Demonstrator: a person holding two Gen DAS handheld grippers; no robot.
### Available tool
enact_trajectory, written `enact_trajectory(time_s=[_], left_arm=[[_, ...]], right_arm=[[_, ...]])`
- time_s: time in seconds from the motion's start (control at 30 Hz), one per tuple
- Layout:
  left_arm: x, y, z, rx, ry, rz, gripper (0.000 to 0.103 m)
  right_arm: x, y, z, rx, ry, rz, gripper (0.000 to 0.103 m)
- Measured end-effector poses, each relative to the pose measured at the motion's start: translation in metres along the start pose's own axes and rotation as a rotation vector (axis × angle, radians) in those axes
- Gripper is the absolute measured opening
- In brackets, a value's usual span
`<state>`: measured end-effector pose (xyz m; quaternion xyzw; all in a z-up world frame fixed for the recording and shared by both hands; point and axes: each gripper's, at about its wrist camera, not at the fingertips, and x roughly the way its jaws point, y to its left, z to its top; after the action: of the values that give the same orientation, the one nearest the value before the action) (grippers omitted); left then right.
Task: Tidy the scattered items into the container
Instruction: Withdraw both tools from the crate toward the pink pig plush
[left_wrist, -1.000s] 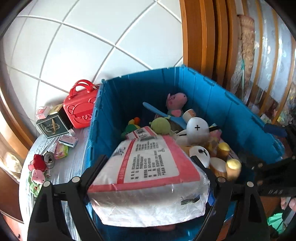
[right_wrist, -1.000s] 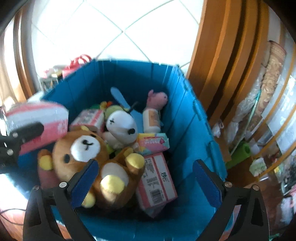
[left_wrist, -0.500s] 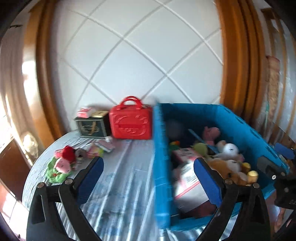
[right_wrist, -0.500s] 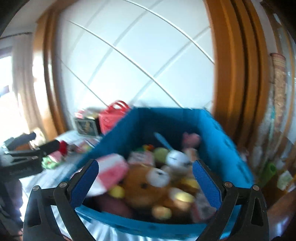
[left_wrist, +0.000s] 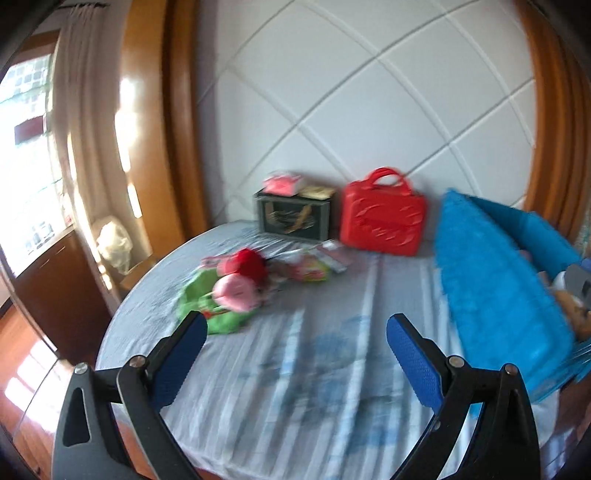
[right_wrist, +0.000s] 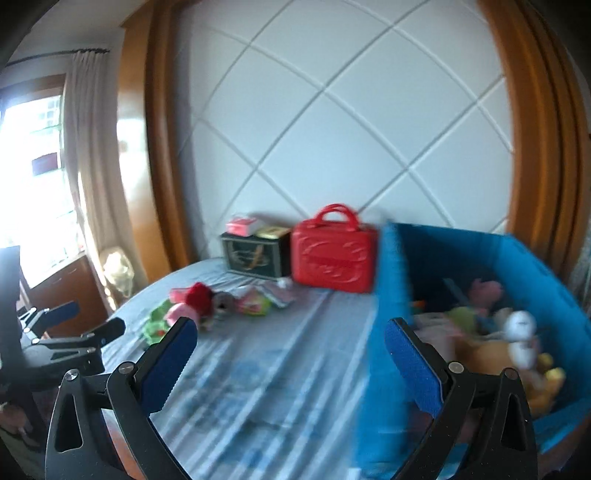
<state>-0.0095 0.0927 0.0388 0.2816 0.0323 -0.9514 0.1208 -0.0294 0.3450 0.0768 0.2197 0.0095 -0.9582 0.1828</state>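
Right of table (left_wrist: 295, 387) | blue bin (right_wrist: 498, 258) upright, mouth up | both grippers (left_wrist: 295, 347) (right_wrist: 288, 350) wide, empty

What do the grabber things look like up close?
Each hand-held gripper, the left and the right, has a black frame with cut-out holes and silver screws. Its two fingers carry bright blue, bumpy pads. No cables or sleeves show.

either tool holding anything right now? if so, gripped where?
Nothing held. Left tool and right tool both stand open and empty over the table.
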Motion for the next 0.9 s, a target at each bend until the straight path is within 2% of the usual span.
enact_trajectory(time_s=[0.13,0.33,0.67,0.9], left_arm=[[0.033,0.067,-0.001,-0.034,0.064,0.049,0.099],[0.078,0.121,0.0,-0.076,0.108,0.052,0.099],[0.184,0.14,0.012,-0.083,0.201,0.09,0.099],[0.267,0.145,0.018,-0.071,0.283,0.081,0.099]], right_arm=[[0.034,0.055,-0.002,0.014,0.048,0.018,0.103],[0.095,0.101,0.0,0.002,0.136,0.032,0.103],[0.223,0.111,0.001,0.014,0.25,0.131,0.103],[0.306,0.122,-0.01,0.015,0.376,0.149,0.103]])
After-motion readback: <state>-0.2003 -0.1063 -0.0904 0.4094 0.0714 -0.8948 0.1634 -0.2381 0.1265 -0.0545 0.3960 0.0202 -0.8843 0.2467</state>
